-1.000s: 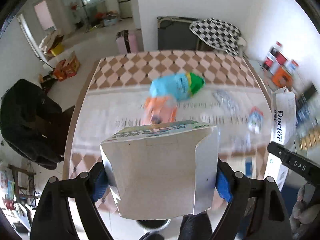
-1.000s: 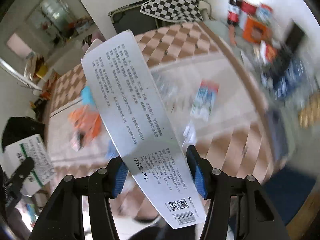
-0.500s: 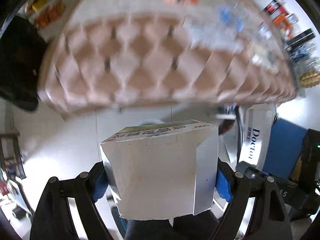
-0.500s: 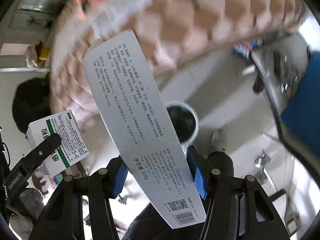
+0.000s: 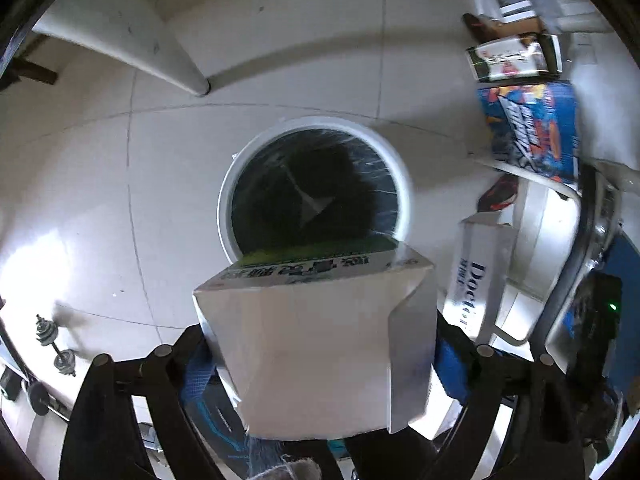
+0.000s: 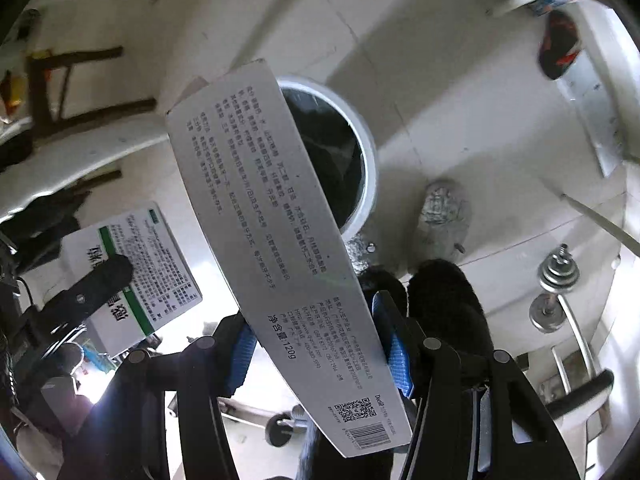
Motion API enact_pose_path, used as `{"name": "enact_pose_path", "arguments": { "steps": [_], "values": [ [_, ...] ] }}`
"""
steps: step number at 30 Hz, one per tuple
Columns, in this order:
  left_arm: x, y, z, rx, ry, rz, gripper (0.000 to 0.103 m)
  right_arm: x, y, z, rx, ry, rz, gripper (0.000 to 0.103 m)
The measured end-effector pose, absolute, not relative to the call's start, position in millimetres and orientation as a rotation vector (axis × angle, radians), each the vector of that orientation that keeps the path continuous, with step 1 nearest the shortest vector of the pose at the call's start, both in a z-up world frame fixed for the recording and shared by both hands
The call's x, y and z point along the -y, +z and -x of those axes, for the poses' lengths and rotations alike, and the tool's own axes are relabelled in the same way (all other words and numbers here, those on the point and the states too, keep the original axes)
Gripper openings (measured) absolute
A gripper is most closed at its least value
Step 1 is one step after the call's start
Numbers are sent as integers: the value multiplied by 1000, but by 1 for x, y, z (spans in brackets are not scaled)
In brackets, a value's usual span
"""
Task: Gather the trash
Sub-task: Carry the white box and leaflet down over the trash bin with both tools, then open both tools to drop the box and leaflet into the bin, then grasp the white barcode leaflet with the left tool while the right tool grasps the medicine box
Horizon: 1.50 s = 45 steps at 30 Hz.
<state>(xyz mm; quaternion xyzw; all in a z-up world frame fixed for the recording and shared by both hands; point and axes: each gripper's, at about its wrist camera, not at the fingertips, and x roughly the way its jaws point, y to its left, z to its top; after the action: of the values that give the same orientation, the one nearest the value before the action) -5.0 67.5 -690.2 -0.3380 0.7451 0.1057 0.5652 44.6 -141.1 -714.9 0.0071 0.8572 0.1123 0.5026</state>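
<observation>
Step in hand: dropping collected trash into the bin. Both grippers point down at the floor, each with a carton.

Left wrist view: left gripper (image 5: 320, 364) at bottom centre, white box (image 5: 316, 344) between the blue pads. Its jaws have just been opening; a gap shows at both pads (image 5: 450, 372), so the box looks freed or nearly so, not clamped. Box top edge overlaps the lower rim of the trash bin (image 5: 402, 184), a round white bin with a black liner, centre of frame, on pale floor tiles (image 5: 80, 184). The bin looks empty apart from the liner.

Right wrist view: right gripper (image 6: 320, 356) at bottom centre, jaws at a middling width, clamped on a long grey carton (image 6: 276, 248) that runs diagonally from lower right to upper centre. Its far end covers the left part of the bin. The white box shows at left of frame, with a left-gripper finger across it.

A dumbbell (image 6: 554, 280) lies on the floor at right, clear of the bin.

Next, as I judge: let the white box fall in, then bring the long carton's end over the bin mouth and open the right jaws. Risk: the long carton catches the rim and tips out.
</observation>
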Motion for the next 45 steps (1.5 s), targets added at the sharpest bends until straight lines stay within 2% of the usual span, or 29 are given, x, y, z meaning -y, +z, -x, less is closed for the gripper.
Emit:
{"name": "enact_pose_path", "arguments": {
  "steps": [1,5,6,8,14,19,27,38,45],
  "values": [
    [-72,-700,10,-1753,246,806,101,136,-732,-44,-2084,271,-1,58],
    [-82,-715,18,-1757,287,793,101,125,-786,-52,-2136,282,43,59],
    [-82,-715,20,-1763,307,779,101,120,-791,-52,-2139,293,47,62],
    [-93,-705,37,-1764,340,734,101,112,-790,-51,-2118,330,60,102],
    [-85,-669,46,-1701,449,555,101,92,-746,-51,-1978,361,205,103],
    [-80,-641,53,-1691,487,516,101,78,-696,-51,-1862,334,338,103],
    [-78,-573,61,-1671,473,503,101,94,-606,-44,-1794,336,379,103],
    [-85,-419,78,-1571,438,552,101,90,-424,-27,-1737,393,291,103],
    [-99,-315,38,-1379,443,478,101,93,-304,-76,-1603,372,108,103]
  ]
}}
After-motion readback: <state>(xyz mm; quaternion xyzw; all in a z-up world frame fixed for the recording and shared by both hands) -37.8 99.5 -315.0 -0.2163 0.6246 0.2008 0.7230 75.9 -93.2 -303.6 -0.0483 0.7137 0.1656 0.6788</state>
